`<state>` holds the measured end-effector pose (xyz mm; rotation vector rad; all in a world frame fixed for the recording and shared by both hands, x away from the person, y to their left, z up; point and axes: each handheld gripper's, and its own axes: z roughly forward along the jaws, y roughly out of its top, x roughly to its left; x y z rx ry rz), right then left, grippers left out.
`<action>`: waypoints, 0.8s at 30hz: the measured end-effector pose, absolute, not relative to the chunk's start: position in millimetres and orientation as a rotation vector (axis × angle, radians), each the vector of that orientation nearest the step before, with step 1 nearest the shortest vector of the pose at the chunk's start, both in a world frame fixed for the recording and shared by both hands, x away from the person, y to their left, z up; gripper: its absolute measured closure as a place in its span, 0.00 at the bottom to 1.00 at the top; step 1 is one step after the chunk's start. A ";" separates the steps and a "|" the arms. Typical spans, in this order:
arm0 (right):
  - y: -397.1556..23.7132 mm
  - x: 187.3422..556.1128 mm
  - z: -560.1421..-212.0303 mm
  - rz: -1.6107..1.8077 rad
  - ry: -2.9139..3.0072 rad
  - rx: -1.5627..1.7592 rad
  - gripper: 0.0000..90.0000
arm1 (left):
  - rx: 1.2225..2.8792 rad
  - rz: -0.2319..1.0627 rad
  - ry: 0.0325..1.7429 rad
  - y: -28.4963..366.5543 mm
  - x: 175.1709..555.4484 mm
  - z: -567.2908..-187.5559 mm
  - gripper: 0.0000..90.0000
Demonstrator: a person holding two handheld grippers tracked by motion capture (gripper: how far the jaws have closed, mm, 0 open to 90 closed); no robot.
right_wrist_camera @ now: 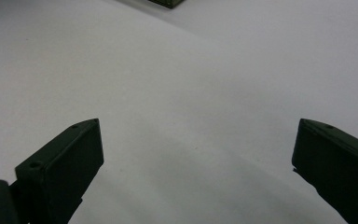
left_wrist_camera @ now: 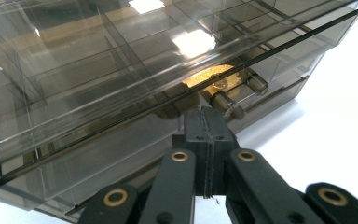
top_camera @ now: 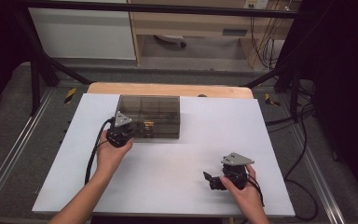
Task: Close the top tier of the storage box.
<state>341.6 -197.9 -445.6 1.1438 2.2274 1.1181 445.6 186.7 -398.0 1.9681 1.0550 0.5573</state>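
A smoky, see-through plastic box (top_camera: 150, 116) with a flat lid and square compartments sits at the far left-centre of the white table (top_camera: 168, 172). The left gripper (top_camera: 121, 133) presses against its front edge, black jaws closed flat together with nothing visibly between them. The left gripper view reveals 1 glinting gold patch (left_wrist_camera: 207, 74) inside. Near the table's front right, the right gripper (top_camera: 209, 179) rests with jaws spread wide, holding nothing.

Smoky plastic box (top_camera: 150, 116) blocking the far left, white table (top_camera: 177, 172) (near half) open
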 end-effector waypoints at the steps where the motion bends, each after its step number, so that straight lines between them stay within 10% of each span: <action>1: -198.0 341.3 -445.1 1.123 2.225 1.145 0.03 | 1.967 0.558 1.058 186.1 446.9 -398.6 1.00; 24: -205.9 344.7 -446.1 1.152 2.213 1.178 0.03 | 1.974 0.542 1.065 182.7 451.3 -397.9 1.00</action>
